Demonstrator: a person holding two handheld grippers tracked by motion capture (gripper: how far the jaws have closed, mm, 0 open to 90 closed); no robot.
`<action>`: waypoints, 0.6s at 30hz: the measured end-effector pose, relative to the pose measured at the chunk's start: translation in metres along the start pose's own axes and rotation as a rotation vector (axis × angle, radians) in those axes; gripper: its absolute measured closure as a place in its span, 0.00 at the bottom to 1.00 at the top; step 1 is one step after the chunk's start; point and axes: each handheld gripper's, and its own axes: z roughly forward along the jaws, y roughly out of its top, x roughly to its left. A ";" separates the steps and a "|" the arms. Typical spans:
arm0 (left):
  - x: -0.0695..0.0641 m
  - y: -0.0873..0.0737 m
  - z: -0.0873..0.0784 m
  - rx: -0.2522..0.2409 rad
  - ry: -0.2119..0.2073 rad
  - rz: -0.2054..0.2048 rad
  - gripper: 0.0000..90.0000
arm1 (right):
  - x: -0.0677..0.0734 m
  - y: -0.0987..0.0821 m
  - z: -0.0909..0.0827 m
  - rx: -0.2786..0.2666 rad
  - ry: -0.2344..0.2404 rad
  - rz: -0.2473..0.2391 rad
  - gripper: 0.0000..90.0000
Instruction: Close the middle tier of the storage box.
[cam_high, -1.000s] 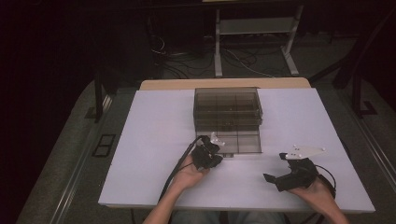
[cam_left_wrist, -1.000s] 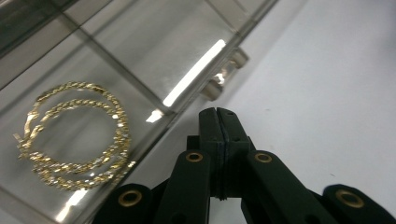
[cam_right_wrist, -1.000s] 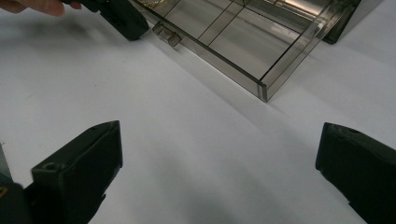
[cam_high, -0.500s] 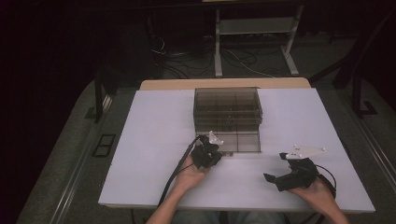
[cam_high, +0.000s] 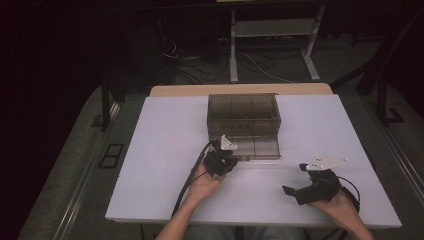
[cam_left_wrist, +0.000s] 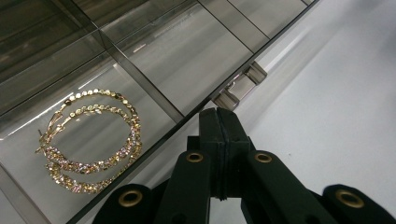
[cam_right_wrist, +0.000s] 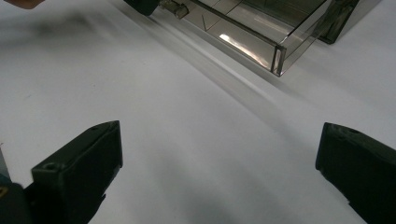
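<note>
I find a smoked clear drawer box (cam_high: 243, 116) near the middle of the white desk (cam_high: 160, 150), toward its far edge; its bottom drawer (cam_high: 255, 148) is pulled out toward the near side; the drawer is split by partitions into compartments; in the left claw view, one compartment holds a pair of gold hoop earrings (cam_left_wrist: 91, 140) set with small stones, lying flat and overlapping each other; the compartments beside it appear bare.

A small clear handle (cam_left_wrist: 240, 86) projects from the drawer's front wall; my left claw (cam_left_wrist: 219, 135) sits just near of that wall, beside the handle, its jaws pressed together with nothing between them; I cannot tell whether the tips touch the drawer front; in the high view this claw (cam_high: 222, 159) is at the drawer's left near corner, with its cable (cam_high: 190, 177) trailing back along the forearm.

My right claw (cam_high: 300, 191) rests low over the desk at the near right, well apart from the drawer; its jaws are spread wide and hold nothing; the right claw view shows the drawer's corner (cam_right_wrist: 278, 58) farther off.
</note>
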 end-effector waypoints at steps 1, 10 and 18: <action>0.001 0.000 0.000 0.001 -0.001 0.009 0.99 | 0.000 0.000 0.000 -0.001 0.000 0.000 0.00; 0.001 0.001 -0.001 -0.006 -0.004 -0.003 0.99 | 0.000 0.000 0.000 0.000 -0.001 0.001 0.00; 0.006 0.009 -0.003 -0.038 -0.001 -0.004 0.99 | 0.000 0.000 0.000 -0.002 -0.002 -0.001 0.00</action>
